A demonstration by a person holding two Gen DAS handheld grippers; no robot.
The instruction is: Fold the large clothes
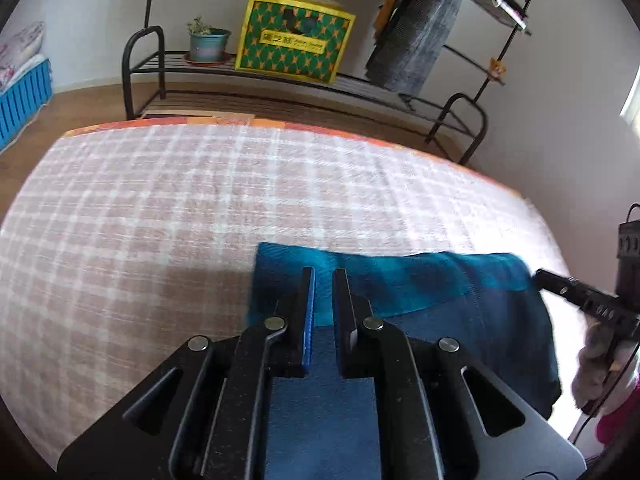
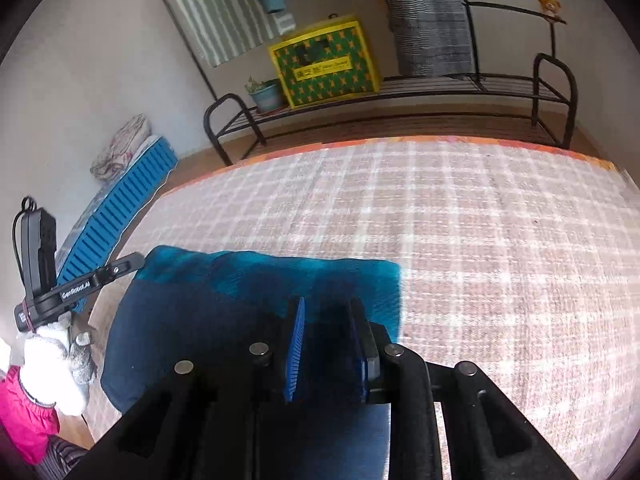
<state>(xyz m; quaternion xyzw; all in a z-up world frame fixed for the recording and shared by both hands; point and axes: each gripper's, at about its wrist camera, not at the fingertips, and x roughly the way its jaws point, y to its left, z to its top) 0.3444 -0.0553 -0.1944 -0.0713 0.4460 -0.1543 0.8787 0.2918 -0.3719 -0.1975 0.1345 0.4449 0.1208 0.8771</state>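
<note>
The blue garment [image 1: 460, 300] lies folded on the checked bed cover [image 1: 160, 220], filling the lower centre and lower right of the left wrist view and the lower left and centre of the right wrist view; a brighter teal band runs along its far edge with darker navy cloth nearer the cameras — it reads as a layered fold already well along, though that is a judgement. The left gripper [image 1: 323, 276] sits over the garment's left end with its jaws narrowly parted, cloth showing in the gap; whether it pinches a layer I cannot tell. The right gripper [image 2: 326, 306] sits over the opposite end, jaws parted a little wider, and again a pinch cannot be confirmed; one tool at each end would suit lifting or pressing a fold evenly. Open cover stretches beyond the teal edge towards the upper frame — ample room for a fold away from the cameras; the black metal rack [image 1: 144, 60] and the yellow-green box [image 1: 294, 38] stand well apart past the bed's orange far edge.
</note>
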